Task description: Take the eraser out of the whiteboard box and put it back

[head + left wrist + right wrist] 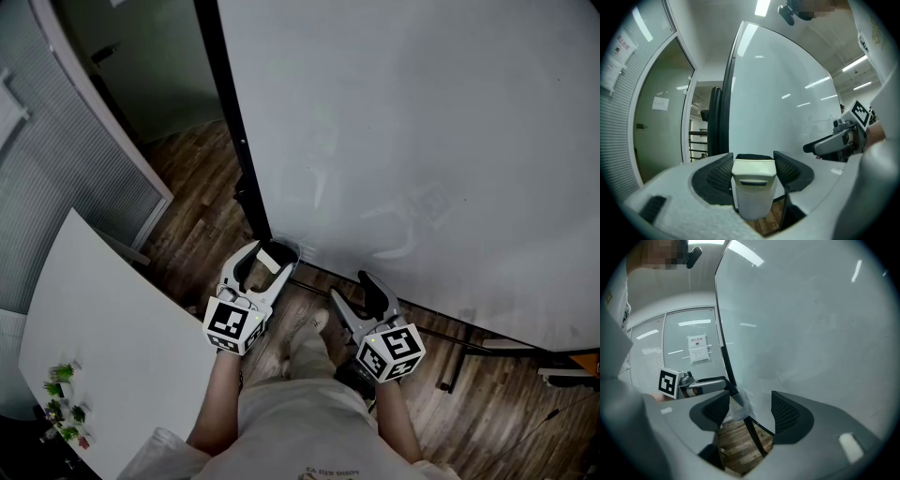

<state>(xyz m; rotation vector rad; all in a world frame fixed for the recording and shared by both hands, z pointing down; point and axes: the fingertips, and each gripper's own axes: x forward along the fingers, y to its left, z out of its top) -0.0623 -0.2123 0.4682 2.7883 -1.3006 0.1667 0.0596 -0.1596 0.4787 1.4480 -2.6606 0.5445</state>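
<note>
Left gripper (752,163) clamps the white rectangular plastic eraser (752,187), lower centre of its view, beside the glossy white whiteboard (422,141). Right gripper (750,411) stands open and empty. Best to hold the eraser square and ease it gently into the box.

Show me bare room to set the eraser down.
Free: the white table between its green items and the left gripper; bare floor left of the whiteboard. Crowded: the whiteboard's lower corner, where the held eraser and right gripper crowd.

Office meeting room: big whiteboard (422,141), striped glass partition (66,178), wood-plank floor (202,234), ceiling strip lights (763,6).
</note>
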